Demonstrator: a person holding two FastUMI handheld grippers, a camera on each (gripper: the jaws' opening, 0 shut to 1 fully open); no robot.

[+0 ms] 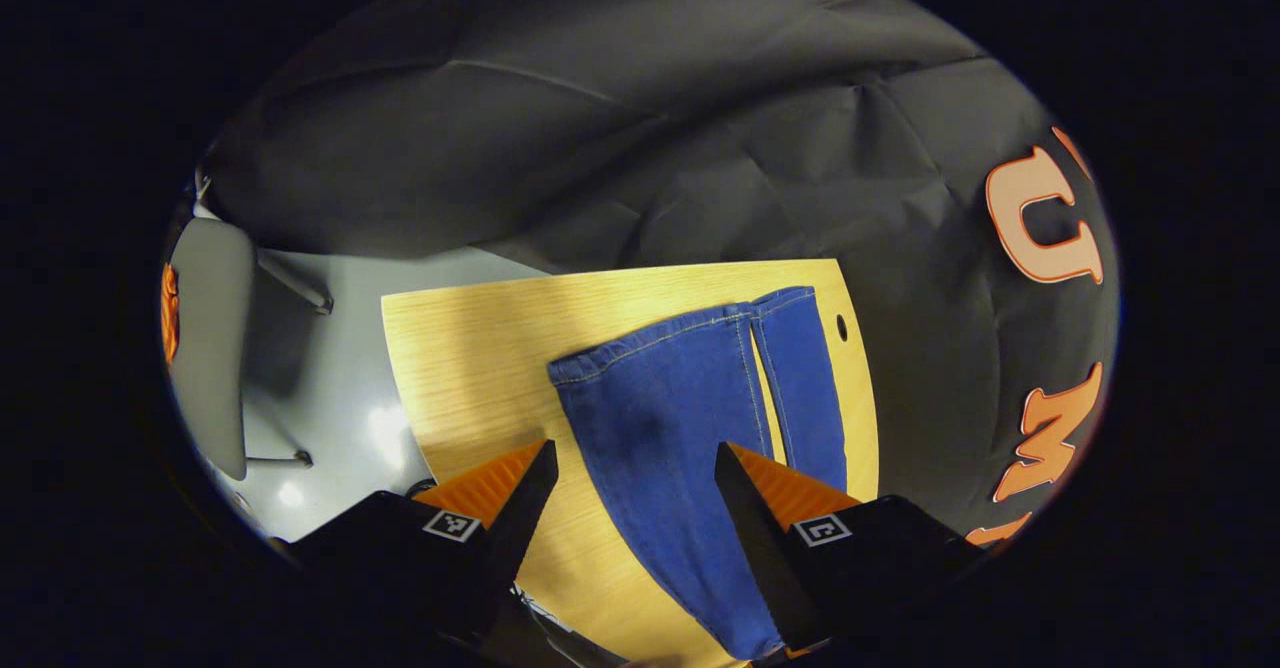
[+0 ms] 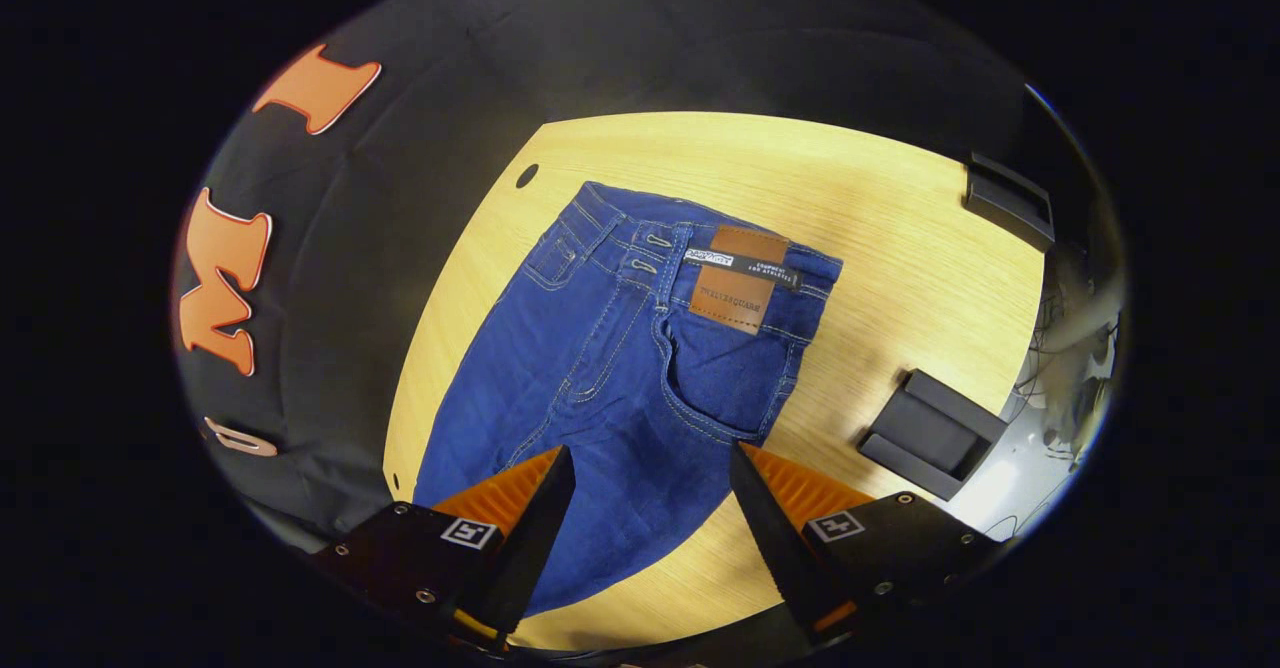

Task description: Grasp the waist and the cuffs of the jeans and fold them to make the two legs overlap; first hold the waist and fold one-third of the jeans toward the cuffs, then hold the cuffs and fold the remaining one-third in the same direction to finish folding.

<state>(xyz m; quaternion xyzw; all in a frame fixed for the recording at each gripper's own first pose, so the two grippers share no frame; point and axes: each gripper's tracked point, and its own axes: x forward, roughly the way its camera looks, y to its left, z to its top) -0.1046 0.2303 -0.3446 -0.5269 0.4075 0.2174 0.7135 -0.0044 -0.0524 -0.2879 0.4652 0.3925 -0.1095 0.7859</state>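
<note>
While jeans (image 2: 620, 368) lie flat on the table (image 2: 900, 208), both tools gape wide above.

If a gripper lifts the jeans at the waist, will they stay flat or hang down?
The jeans would probably droop: they lie limp, with soft wrinkles. The waist looks thicker, with seams and a patch, so likely firmer to pinch. On the smooth table they may slide.

From the left gripper view the jeans (image 1: 690, 448) run down behind the left gripper (image 1: 633, 488), so the waist end is cut off at the bottom edge. In the right gripper view the legs pass under the right gripper (image 2: 650, 493) and the cuffs drop out of sight (the leather patch (image 2: 738, 278) carries lettering too small to tell).
</note>
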